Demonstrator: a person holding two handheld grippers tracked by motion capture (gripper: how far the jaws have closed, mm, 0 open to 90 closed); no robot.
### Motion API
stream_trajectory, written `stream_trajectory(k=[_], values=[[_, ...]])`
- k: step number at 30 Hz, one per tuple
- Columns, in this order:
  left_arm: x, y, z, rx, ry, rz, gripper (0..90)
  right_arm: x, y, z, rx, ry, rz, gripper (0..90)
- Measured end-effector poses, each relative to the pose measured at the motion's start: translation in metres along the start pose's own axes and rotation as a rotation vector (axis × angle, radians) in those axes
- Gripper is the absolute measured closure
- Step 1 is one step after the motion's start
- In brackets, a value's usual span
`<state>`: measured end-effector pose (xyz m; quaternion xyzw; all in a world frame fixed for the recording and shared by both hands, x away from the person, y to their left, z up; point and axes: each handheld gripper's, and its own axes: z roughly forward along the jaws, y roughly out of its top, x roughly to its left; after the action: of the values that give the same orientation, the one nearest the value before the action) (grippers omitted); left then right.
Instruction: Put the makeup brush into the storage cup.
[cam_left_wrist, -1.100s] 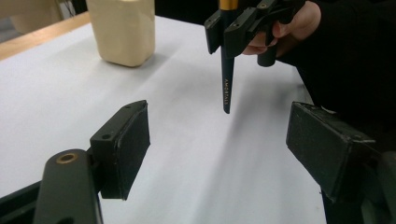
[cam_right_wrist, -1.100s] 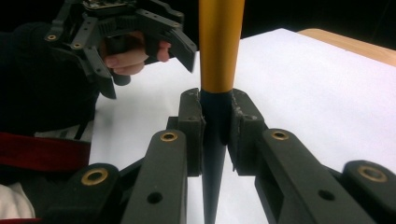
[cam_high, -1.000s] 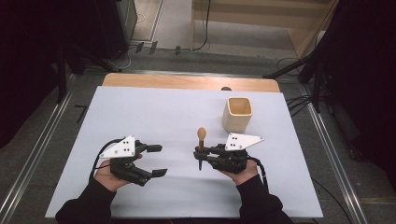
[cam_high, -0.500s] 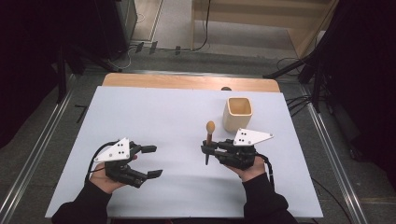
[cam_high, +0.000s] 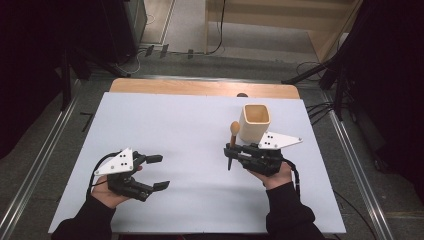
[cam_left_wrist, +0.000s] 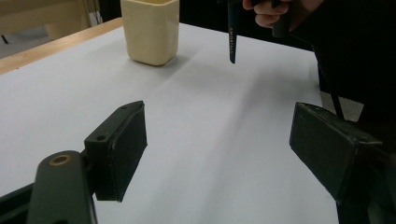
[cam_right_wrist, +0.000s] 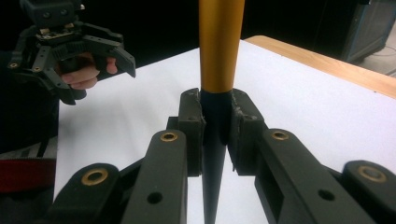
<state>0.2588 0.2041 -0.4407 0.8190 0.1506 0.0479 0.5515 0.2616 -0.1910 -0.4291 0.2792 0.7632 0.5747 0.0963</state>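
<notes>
From the high view, the right gripper (cam_high: 231, 152) is clamped on a slim brush-like tool with a dark pointed shaft and a rounded golden-wood end (cam_high: 233, 141), holding it lifted off the white-covered surface (cam_high: 170, 125). The tool stands nearly upright, golden end up, dark tip down. Just beside it, on the far right side, stands a cream square-sided cup (cam_high: 254, 122), open at the top; tool and cup are close but apart. The left gripper (cam_high: 158, 172) sits low near the front edge, well apart from both, its jaws spread with nothing between them. A strip of bare wooden tabletop (cam_high: 200, 87) shows beyond the white cover, and cables lie on the floor around the table.

In the left gripper view, the two black pads (cam_left_wrist: 122, 148) stand wide apart over bare white surface. Farther off, the cream cup (cam_left_wrist: 149, 29) rests on the surface, and the tool's dark tip (cam_left_wrist: 231, 39) hangs in the air to its right, with open surface between them.

In the right gripper view, the pads (cam_right_wrist: 191, 126) press together on the dark shaft (cam_right_wrist: 214, 154) just below the golden part (cam_right_wrist: 221, 44). The left gripper (cam_right_wrist: 116, 58) shows off to the left, jaws apart.
</notes>
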Motion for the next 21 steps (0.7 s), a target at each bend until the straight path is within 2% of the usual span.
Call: stream_trajectory(k=[4, 12, 21], values=[[0.001, 0.000, 0.000, -0.003, 0.005, -0.005, 19.9, -0.002, 0.003, 0.000, 0.011, -0.019, -0.005, 78.5], [0.003, -0.001, 0.000, 0.000, -0.005, -0.013, 19.9, -0.010, 0.012, -0.005, -0.003, -0.060, -0.014, 78.5], [0.003, -0.001, 0.000, -0.001, 0.001, -0.015, 19.9, -0.021, 0.027, -0.016, -0.008, -0.102, 0.017, 78.6]])
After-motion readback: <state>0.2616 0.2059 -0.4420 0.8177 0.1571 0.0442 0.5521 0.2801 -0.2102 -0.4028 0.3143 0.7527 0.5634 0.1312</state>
